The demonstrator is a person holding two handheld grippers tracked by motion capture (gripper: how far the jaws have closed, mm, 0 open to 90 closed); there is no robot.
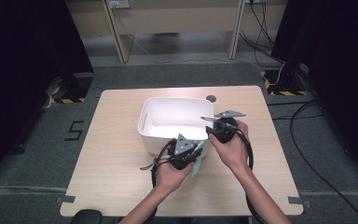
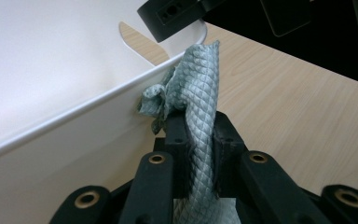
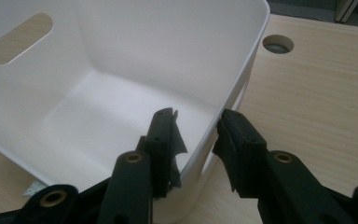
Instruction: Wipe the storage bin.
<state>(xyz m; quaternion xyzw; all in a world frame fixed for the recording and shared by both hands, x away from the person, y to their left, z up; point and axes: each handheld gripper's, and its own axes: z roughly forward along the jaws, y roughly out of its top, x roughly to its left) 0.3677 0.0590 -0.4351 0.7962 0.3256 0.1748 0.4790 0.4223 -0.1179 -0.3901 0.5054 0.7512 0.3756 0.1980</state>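
Note:
A white plastic bin [image 1: 172,100] stands in the middle of the light wood table [image 1: 116,154]. My left gripper [image 1: 201,148] is at the bin's near right corner, outside the wall [image 2: 74,121]. Its jaws [image 2: 200,135] are shut on a grey-green quilted cloth [image 2: 198,84], which stands up between them and hangs down below the hand [image 1: 197,166]. My right gripper [image 1: 209,127] sits on the bin's right wall [image 3: 256,28], one jaw inside and one outside. The jaws [image 3: 198,135] are closed on that wall. The bin looks bare inside.
A round cable hole [image 1: 210,98] lies in the table just behind the bin. Bare tabletop [image 3: 317,93] stretches right of the bin and along the left. Cables trail from both grippers off the near edge. Dark curtains and floor cables surround the table.

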